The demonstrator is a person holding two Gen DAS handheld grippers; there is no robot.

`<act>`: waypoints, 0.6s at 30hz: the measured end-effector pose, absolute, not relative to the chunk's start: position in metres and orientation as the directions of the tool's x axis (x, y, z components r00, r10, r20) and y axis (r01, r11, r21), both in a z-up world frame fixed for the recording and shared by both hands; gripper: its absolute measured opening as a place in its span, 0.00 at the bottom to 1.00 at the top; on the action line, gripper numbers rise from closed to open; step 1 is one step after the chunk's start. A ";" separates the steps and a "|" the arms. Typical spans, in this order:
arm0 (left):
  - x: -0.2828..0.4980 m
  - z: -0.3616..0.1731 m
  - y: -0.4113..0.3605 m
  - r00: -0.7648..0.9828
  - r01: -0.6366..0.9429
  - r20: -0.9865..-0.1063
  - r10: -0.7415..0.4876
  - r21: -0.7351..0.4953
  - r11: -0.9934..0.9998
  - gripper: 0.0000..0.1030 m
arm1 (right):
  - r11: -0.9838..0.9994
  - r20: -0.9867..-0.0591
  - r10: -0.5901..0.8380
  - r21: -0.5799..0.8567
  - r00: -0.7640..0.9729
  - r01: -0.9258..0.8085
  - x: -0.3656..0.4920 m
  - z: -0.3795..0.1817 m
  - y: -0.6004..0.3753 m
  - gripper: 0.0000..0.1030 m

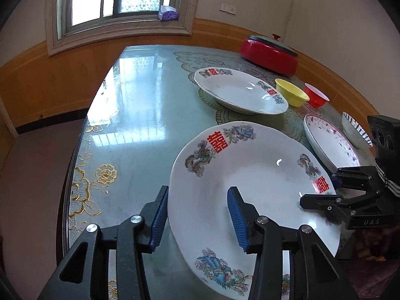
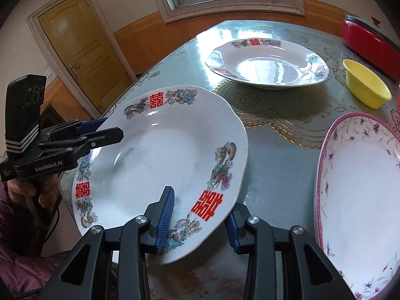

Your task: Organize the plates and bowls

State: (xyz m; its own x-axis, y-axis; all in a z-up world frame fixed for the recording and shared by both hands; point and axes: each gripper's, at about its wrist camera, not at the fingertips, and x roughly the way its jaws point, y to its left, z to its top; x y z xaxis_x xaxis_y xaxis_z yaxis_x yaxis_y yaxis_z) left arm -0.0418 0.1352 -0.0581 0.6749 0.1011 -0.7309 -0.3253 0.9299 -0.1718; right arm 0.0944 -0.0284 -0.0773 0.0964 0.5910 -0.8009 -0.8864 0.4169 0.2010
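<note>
A large white plate [image 1: 255, 182] with red characters and dragon prints hangs tilted just above the glass-topped table [image 1: 130, 125]. My left gripper [image 1: 198, 191] is shut on its left rim, one blue pad under the edge and one on the inner face. In the right wrist view the same plate [image 2: 170, 155] is gripped at its near rim by my right gripper [image 2: 201, 205], one finger on top and one beneath. A matching plate [image 1: 240, 92] lies farther back. Right of it stand a yellow bowl [image 1: 291, 92] and a red bowl [image 1: 316, 96].
A pink-rimmed floral plate [image 2: 362, 195] lies right of the held plate, with a striped bowl [image 1: 355, 130] behind it. A red lidded pot [image 1: 270, 52] stands at the back right. The table's rounded edge [image 1: 72, 175] runs along the left. A hand [image 2: 22, 190] holds the left gripper's handle.
</note>
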 end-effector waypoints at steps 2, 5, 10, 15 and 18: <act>-0.040 -0.058 0.134 0.674 -0.330 -0.729 0.114 -0.160 0.930 0.45 | 0.424 -0.801 0.587 0.183 0.115 -0.887 0.094 -0.077 -0.029 0.37; -0.034 -0.059 0.128 0.667 -0.352 -0.729 0.152 -0.129 0.927 0.45 | 0.436 -0.803 0.583 0.177 0.127 -0.882 0.097 -0.077 -0.031 0.36; -0.023 -0.060 0.123 0.688 -0.307 -0.714 0.126 -0.129 0.943 0.46 | 0.460 -0.811 0.570 0.184 0.130 -0.869 0.102 -0.075 -0.042 0.37; -0.007 -0.062 0.116 0.689 -0.271 -0.714 0.125 -0.094 0.958 0.47 | 0.502 -0.805 0.567 0.169 0.175 -0.848 0.102 -0.076 -0.050 0.38; -0.004 -0.060 0.117 0.698 -0.267 -0.710 0.094 -0.137 0.954 0.47 | 0.520 -0.802 0.563 0.158 0.197 -0.840 0.102 -0.075 -0.054 0.37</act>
State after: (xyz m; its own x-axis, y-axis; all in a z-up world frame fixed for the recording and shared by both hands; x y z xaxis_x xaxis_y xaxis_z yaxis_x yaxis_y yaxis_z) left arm -0.0039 0.1172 -0.0603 0.6979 0.0939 -0.7100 -0.2673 0.9539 -0.1366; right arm 0.1017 -0.0544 -0.0753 0.1973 0.5633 -0.8024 -0.8396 0.5196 0.1584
